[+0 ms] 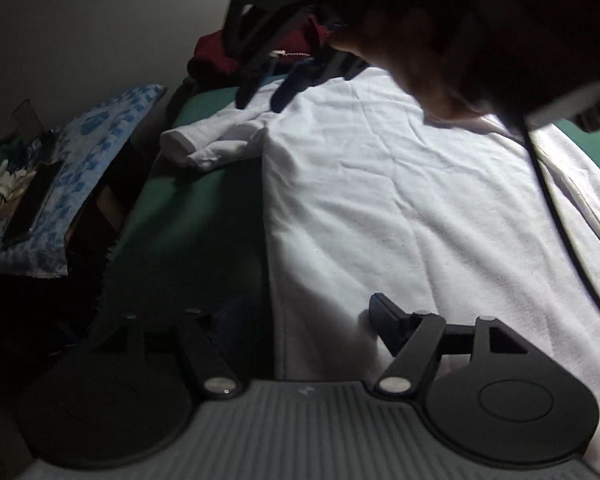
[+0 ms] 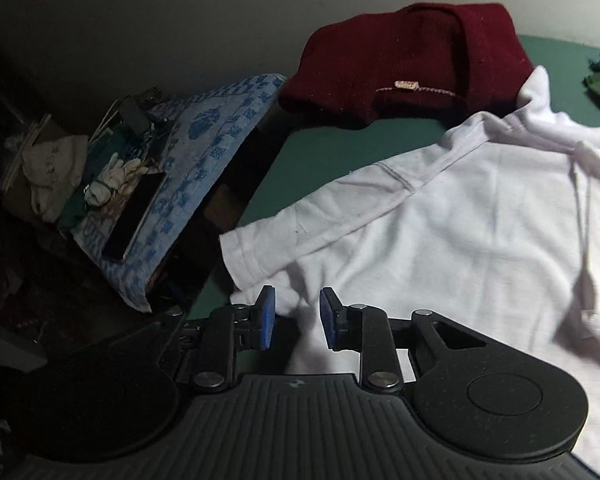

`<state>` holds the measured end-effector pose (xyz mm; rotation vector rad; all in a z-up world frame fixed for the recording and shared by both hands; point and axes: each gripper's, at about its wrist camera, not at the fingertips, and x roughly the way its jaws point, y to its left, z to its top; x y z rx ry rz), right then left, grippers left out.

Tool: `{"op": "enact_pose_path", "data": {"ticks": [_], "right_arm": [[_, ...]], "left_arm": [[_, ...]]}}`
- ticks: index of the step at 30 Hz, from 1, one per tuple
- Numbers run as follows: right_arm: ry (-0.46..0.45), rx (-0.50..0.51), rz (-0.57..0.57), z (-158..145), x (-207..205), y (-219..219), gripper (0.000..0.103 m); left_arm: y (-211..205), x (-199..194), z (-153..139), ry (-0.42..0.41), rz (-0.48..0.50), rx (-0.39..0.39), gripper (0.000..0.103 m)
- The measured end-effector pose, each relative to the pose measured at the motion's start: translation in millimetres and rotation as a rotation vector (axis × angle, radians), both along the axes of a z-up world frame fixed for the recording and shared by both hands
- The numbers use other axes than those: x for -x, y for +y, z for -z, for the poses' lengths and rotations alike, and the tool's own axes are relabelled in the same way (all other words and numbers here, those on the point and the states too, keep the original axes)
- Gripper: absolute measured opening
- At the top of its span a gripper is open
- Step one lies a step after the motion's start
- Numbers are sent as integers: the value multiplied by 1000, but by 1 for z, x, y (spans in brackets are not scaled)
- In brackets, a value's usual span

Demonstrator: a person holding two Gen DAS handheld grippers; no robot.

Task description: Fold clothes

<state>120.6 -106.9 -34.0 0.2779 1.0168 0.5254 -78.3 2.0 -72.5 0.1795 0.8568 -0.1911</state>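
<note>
While a phone (image 2: 134, 216) and pale gloves (image 2: 116, 178) lie on the blue patterned towel (image 2: 204, 148) at the far left, the white shirt (image 2: 480, 232) lies spread across the green surface (image 2: 320, 152) to their right, one short sleeve (image 2: 268, 248) reaching toward the towel. Behind it sits a maroon knit garment (image 2: 412, 60). Over the shirt's near edge, the left gripper (image 1: 300, 320) stands wide apart with nothing between its fingers. Over the sleeve, the right gripper (image 2: 296, 318) shows a narrow gap between its blue pads (image 2: 327, 320), no cloth pinched there.
</note>
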Motion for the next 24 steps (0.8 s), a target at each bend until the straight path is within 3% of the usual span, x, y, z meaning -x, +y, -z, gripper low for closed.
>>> {"op": "enact_pose_path", "data": {"ticks": [10,17,18,19,20,24], "right_arm": [[180,-55,104,23,-24,36,32],[206,-103,174,27,-26,44,37],[201,-100,178,26,-27,46,32],[194,-96,182,26,-28,48,26],[179,-85,181,24,-28,49,10],[101,-43,177,10,-27,49,5]], "left_arm": [[24,12,-4,85,85,165,74],[29,17,-5,99,107,223,70],[29,17,-5,100,109,232,68],[30,17,-5,100,110,242,59],[30,17,-5,101,112,251,56],[32,17,-5,102,117,287,50]]}}
